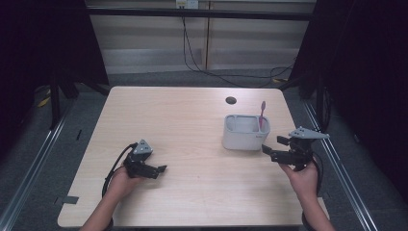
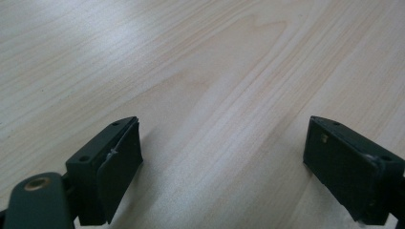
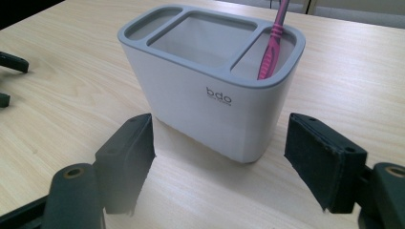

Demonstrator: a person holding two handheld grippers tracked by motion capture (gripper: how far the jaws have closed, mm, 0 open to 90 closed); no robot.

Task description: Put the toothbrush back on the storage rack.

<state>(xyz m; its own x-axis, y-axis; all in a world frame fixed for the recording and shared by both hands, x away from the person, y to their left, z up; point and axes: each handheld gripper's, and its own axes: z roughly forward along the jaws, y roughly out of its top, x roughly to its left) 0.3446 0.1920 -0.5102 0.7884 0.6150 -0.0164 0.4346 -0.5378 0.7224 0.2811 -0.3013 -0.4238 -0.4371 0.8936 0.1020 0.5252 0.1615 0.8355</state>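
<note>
A white holder (image 1: 244, 134) with a grey three-compartment rim (image 3: 210, 45) stands on the right half of the wooden table (image 1: 192, 144). A pink toothbrush (image 1: 262, 115) leans upright in its right-hand end compartment (image 3: 272, 45). My right gripper (image 1: 272, 148) hovers just right of the holder, open, jaws spread wide with nothing between them (image 3: 219, 164). My left gripper (image 1: 161, 170) rests low on the table's left front, open over bare wood (image 2: 222, 157).
A round dark hole (image 1: 231, 100) sits in the tabletop behind the holder. Black cables (image 1: 192, 53) hang along the back wall. Metal rails (image 1: 33, 159) and dark curtains flank the table. Part of the left gripper (image 3: 12, 62) appears at the right gripper view's left edge.
</note>
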